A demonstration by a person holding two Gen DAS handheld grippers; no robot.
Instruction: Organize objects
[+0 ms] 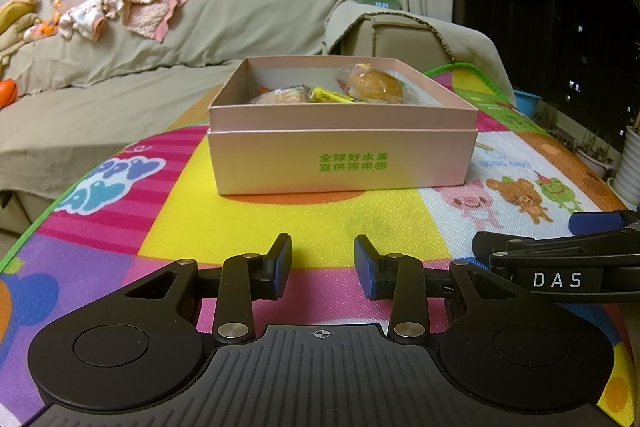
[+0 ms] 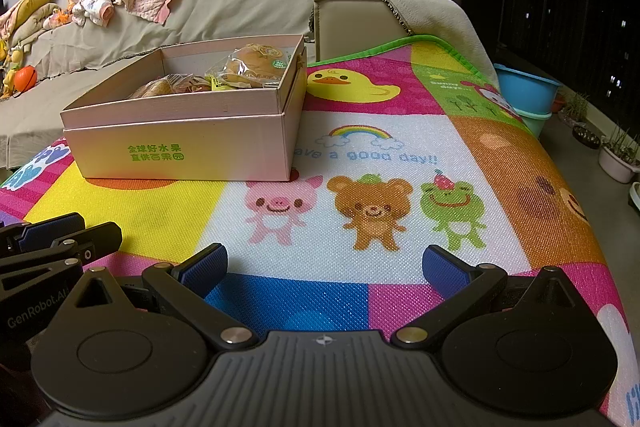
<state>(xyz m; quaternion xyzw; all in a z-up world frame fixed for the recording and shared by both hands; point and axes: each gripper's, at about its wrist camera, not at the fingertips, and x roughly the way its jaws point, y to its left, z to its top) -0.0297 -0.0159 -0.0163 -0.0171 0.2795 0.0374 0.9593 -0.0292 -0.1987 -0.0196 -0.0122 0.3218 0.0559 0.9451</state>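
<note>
A: Nearest, left gripper [image 1: 322,265] and right gripper [image 2: 325,267], jaws apart, clamped on nothing, low over play mat [image 2: 400,143]

B: Pink box [image 1: 344,163] at twelve o'clock, wrapped snacks [image 1: 374,87] inside. Seemingly between steps; next needed a reach

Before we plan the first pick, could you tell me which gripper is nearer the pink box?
Left. The left gripper faces the pink box straight ahead; the right gripper sits further right, with the box off to its left.
</note>
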